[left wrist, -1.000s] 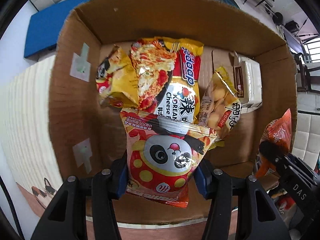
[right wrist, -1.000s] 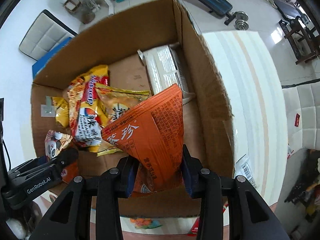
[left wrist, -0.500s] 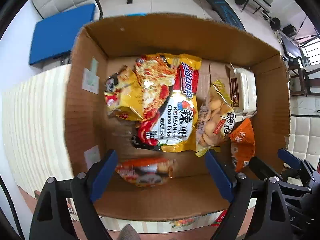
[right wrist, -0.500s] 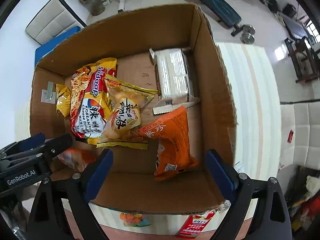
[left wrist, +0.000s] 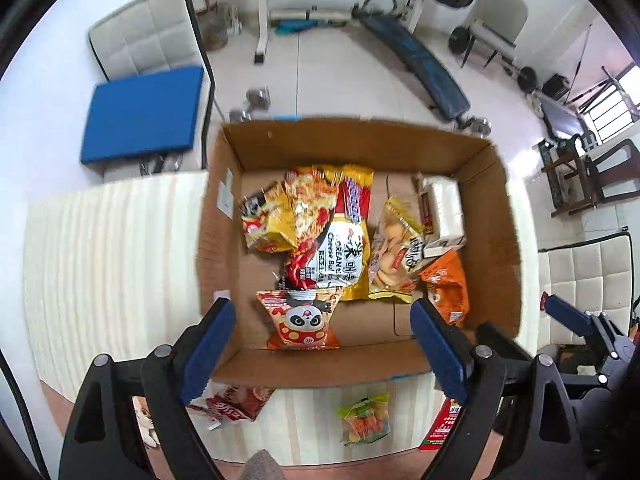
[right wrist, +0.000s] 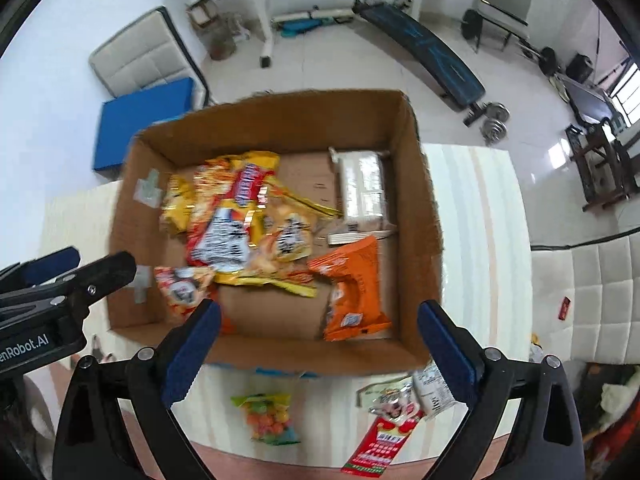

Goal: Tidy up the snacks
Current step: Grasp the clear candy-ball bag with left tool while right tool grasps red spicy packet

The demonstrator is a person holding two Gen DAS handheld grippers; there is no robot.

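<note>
An open cardboard box (left wrist: 496,240) (right wrist: 416,216) stands on a pale striped table (left wrist: 112,264). Inside it lie a panda snack bag (left wrist: 302,320) (right wrist: 182,290), an orange bag (left wrist: 446,286) (right wrist: 354,292), a large yellow noodle pack (left wrist: 340,240) (right wrist: 230,224), a biscuit bag (left wrist: 394,252) and a white packet (left wrist: 442,210) (right wrist: 364,192). My left gripper (left wrist: 322,354) hangs open above the box's near left part, over the panda bag. My right gripper (right wrist: 318,356) is open too, above the near right part, nothing between its fingers.
Loose snacks lie on the table in front of the box: a green candy bag (left wrist: 364,418) (right wrist: 268,418), a red pack (left wrist: 236,402), a red sachet (right wrist: 382,444) and a silvery packet (right wrist: 432,390). Gym equipment, a blue mat (left wrist: 142,114) and chairs fill the floor beyond.
Both grippers opened and let their bags fall into the box: the panda bag from the left, the orange bag from the right. Both then rose well above the box.
</note>
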